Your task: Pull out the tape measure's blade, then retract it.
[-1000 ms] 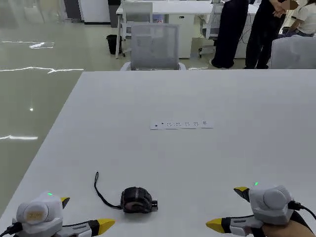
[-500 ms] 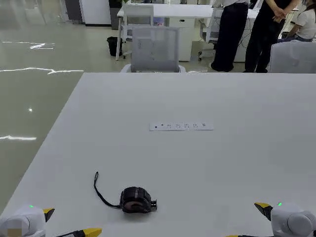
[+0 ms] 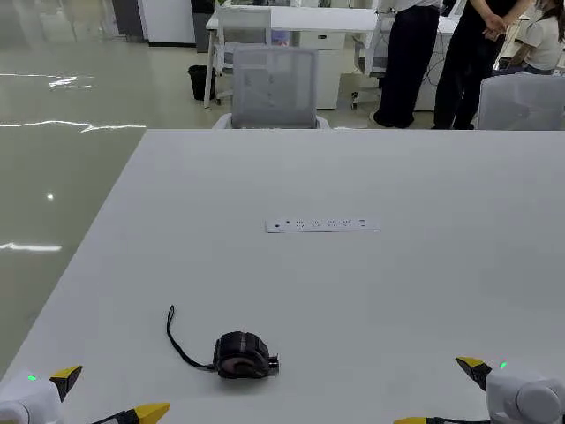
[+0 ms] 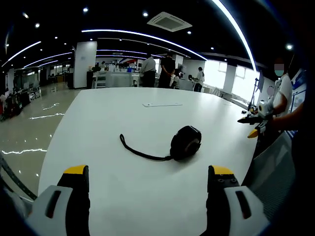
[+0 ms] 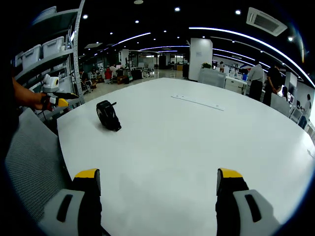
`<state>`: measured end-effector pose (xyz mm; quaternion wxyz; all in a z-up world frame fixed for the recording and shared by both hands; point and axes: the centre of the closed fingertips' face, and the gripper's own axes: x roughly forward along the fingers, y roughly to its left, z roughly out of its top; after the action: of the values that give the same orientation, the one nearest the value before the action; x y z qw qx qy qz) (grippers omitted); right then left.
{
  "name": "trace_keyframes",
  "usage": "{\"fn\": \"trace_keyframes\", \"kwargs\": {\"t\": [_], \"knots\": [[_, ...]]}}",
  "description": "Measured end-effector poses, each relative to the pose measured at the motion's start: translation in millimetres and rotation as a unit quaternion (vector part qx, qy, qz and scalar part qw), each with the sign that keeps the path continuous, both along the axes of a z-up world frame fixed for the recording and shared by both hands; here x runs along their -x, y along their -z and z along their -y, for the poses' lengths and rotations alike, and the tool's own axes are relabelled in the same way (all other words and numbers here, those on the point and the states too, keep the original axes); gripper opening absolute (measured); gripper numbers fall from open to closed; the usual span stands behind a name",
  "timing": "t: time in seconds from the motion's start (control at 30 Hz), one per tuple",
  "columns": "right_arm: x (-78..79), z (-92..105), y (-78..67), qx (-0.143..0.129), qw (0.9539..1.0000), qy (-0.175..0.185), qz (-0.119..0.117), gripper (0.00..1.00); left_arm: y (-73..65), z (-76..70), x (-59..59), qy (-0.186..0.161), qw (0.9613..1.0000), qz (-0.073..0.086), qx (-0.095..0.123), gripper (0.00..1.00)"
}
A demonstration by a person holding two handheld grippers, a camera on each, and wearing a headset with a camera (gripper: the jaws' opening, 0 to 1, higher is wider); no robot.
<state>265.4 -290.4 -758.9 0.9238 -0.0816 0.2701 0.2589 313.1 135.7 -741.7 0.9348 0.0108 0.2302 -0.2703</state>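
A black tape measure lies on the white table near its front edge, blade retracted, its black wrist strap trailing to the left. The left gripper view shows the tape measure ahead and slightly right of my left gripper, which stands open and empty. From my right gripper, also open and empty, the tape measure lies far off to the left. In the head view the left gripper is at the bottom left corner and the right gripper at the bottom right.
A white power strip lies flat mid-table. A grey mesh chair stands at the far edge, another chair at far right. People stand beyond the table. Glossy floor runs along the left.
Both grippers have drawn back toward the table's near edge and outward, away from the tape measure. The tape measure has not moved.
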Motion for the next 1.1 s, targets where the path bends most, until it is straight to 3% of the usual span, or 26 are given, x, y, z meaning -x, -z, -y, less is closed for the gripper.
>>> {"fn": "trace_keyframes", "kwargs": {"t": [0.1,0.17,0.3,0.4,0.53,1.1], "knots": [[1.0,0.9,-0.8,0.002,1.0,-0.003,0.005,1.0,5.3,2.7,5.8,0.004,0.9997,-0.023,0.006,0.99],[1.8,1.0,0.4,0.0,1.0,-0.005,0.005,1.0,8.3,2.5,6.8,0.01,0.9998,-0.017,-0.011,0.99],[5.2,1.6,3.5,0.003,1.0,-0.004,-0.001,1.0,8.8,6.6,13.0,0.013,0.9997,-0.022,-0.006,0.99],[7.0,1.1,5.9,-0.003,0.9999,0.0,-0.011,1.0,7.1,4.8,11.7,0.009,0.9999,-0.014,0.001,0.99],[6.6,0.4,6.6,-0.002,1.0,-0.003,-0.006,1.0,11.2,-2.1,8.2,-0.004,0.9995,-0.03,0.007,0.99],[10.4,2.1,11.8,-0.002,0.9999,0.003,-0.013,1.0,16.5,-4.7,10.8,-0.006,0.9994,-0.034,0.006,0.99]]}}
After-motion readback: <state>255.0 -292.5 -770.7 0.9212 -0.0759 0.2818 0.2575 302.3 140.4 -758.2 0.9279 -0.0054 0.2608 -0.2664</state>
